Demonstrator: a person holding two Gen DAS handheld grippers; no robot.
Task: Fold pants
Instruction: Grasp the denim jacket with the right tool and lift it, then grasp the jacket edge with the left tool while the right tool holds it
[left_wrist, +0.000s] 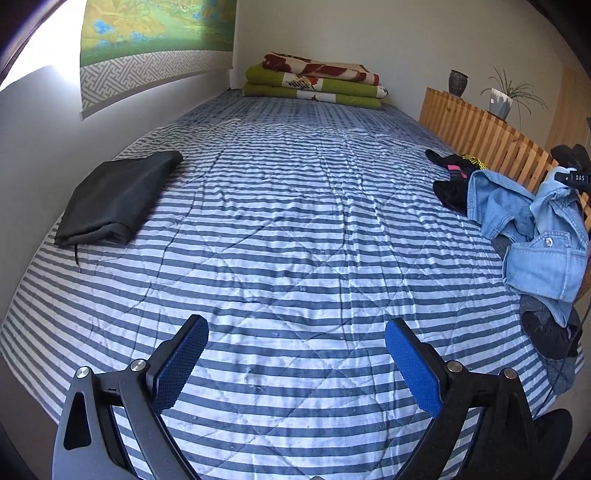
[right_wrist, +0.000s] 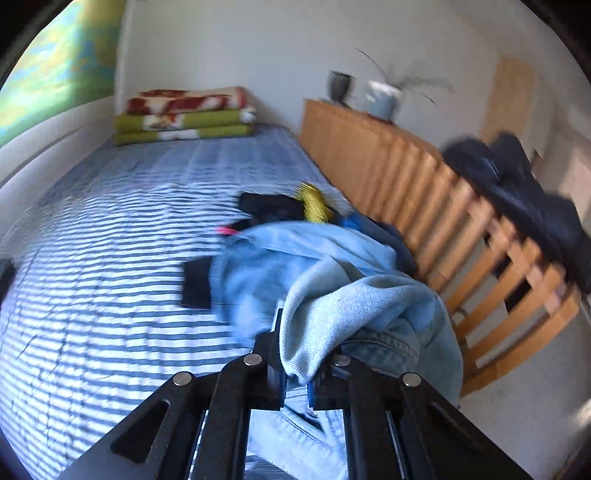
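Light blue denim pants (left_wrist: 543, 243) hang bunched at the right edge of the striped bed (left_wrist: 295, 221). My right gripper (right_wrist: 299, 365) is shut on a fold of this denim (right_wrist: 332, 295) and holds it lifted off the bed. In the left wrist view the right gripper (left_wrist: 570, 177) shows as a black piece above the denim. My left gripper (left_wrist: 296, 324) is open over the near middle of the quilt, with nothing between its blue pads (left_wrist: 413, 365). A folded black garment (left_wrist: 114, 199) lies flat at the bed's left side.
A pile of dark clothes (left_wrist: 450, 177) with a yellow item (right_wrist: 314, 201) lies behind the denim. A wooden slatted rail (right_wrist: 406, 177) runs along the bed's right side, with a dark garment (right_wrist: 517, 184) draped over it. Folded blankets (left_wrist: 314, 79) sit at the far end.
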